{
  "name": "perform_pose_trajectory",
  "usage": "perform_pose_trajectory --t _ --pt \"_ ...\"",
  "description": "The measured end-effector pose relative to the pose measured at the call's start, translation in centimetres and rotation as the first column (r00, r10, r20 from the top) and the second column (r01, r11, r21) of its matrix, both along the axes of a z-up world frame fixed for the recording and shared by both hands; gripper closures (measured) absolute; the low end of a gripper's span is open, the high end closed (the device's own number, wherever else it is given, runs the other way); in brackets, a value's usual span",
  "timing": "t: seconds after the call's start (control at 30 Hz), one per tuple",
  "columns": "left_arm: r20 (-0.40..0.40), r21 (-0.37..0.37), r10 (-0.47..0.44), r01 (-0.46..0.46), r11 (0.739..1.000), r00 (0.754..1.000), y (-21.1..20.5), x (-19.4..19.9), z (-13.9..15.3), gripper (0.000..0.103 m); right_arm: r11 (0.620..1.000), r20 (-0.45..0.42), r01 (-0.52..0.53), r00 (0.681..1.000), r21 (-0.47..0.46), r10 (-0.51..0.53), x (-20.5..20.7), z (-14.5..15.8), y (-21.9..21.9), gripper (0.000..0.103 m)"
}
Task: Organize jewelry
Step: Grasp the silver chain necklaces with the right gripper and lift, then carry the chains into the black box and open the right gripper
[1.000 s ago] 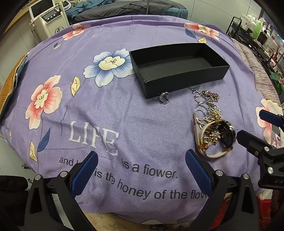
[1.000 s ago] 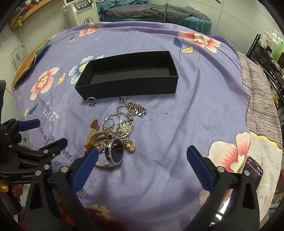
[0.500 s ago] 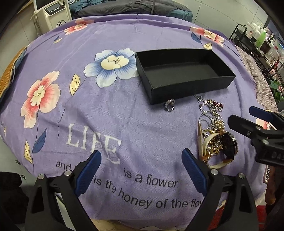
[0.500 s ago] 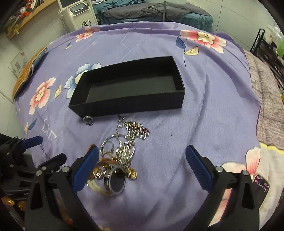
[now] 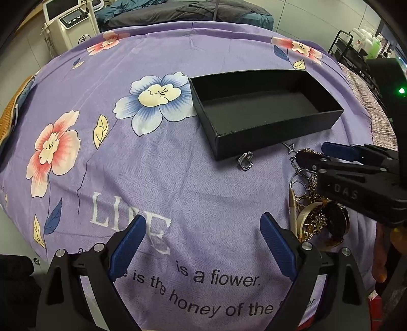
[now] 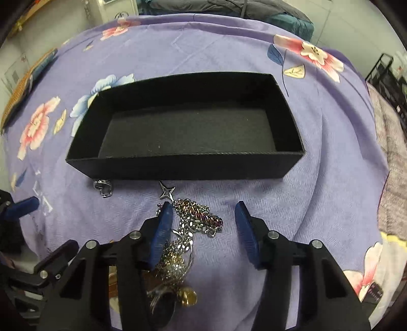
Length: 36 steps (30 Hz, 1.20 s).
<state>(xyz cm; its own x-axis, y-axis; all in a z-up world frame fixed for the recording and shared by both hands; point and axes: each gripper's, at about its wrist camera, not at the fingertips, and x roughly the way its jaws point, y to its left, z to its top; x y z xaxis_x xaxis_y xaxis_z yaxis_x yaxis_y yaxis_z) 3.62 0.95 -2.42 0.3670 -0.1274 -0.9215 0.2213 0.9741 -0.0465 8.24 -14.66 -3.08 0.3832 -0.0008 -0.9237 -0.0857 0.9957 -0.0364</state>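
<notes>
Right tool (image 6: 203, 224) gapes over tangled silver-gold jewelry (image 6: 193, 224).

A purple floral bedsheet (image 5: 178, 157) is covering the bed; a white machine (image 5: 70, 24) is standing beyond its far-left corner.

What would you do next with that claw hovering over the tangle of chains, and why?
Probably lower the right gripper a little and close it on the chain. Its jaws stand open, the chain lies between them on the cloth, and the black box just beyond holds no jewelry yet. The left gripper is open too, but nothing lies between its jaws.
</notes>
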Motion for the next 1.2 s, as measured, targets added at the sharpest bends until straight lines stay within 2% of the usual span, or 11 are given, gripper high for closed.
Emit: perform_pose_trajectory --t 0.07,0.13,0.2,0.3,0.53,0.67,0.77,0.9,0.93,0.97,1.2 --pt "0.006 -0.008 -0.005 0.005 1.0 1.0 0.0 0.0 0.1 0.014 1.0 -0.006 -0.016 1.0 0.002 0.016 -0.2 0.1 0.3 0.067" --pt "0.013 -0.016 -0.011 0.012 1.0 1.0 0.0 -0.1 0.2 0.014 1.0 -0.007 -0.022 1.0 -0.001 0.022 -0.4 0.2 0.2 0.072" --pt "0.013 -0.024 -0.015 0.016 1.0 1.0 0.0 -0.1 0.1 0.014 0.999 -0.002 -0.034 0.999 -0.021 0.034 -0.6 0.3 0.2 0.082" --pt "0.012 -0.024 -0.022 0.022 0.999 1.0 -0.2 -0.2 -0.1 0.014 1.0 -0.001 -0.024 1.0 0.007 0.024 -0.9 0.5 -0.1 0.09" --pt "0.074 -0.02 -0.078 0.08 0.997 0.994 -1.2 -0.6 0.6 0.014 0.983 0.006 0.029 1.0 0.183 -0.031 -2.3 1.4 -2.5 0.091" --pt "0.103 -0.04 -0.147 0.151 0.988 0.984 -2.6 -0.8 1.1 0.014 0.956 0.025 0.041 0.998 0.292 -0.051 -3.3 3.9 -4.4 0.095" --pt "0.151 -0.069 -0.213 0.225 0.972 0.965 -4.3 -1.3 1.9 0.014 0.938 0.066 0.027 0.996 0.345 -0.053 -3.8 6.5 -5.5 0.095" --pt "0.217 -0.11 -0.294 0.323 0.94 0.931 -7.2 -1.8 2.8 0.014 0.931 0.099 0.022 0.993 0.363 -0.062 -4.7 8.8 -6.3 0.095" --pt "0.229 -0.119 -0.306 0.339 0.933 0.924 -8.0 -1.7 3.0 0.016 0.93 0.108 0.021 0.992 0.366 -0.065 -4.9 9.3 -6.3 0.095" --pt "0.231 -0.13 -0.318 0.353 0.927 0.92 -8.7 -1.4 3.0 0.023 0.931 0.113 0.019 0.991 0.364 -0.064 -5.0 9.5 -6.3 0.095" --pt "0.215 -0.183 -0.359 0.399 0.899 0.908 -12.0 0.3 2.7 0.052 0.929 0.132 0.011 0.989 0.37 -0.064 -6.0 10.5 -6.0 0.094"
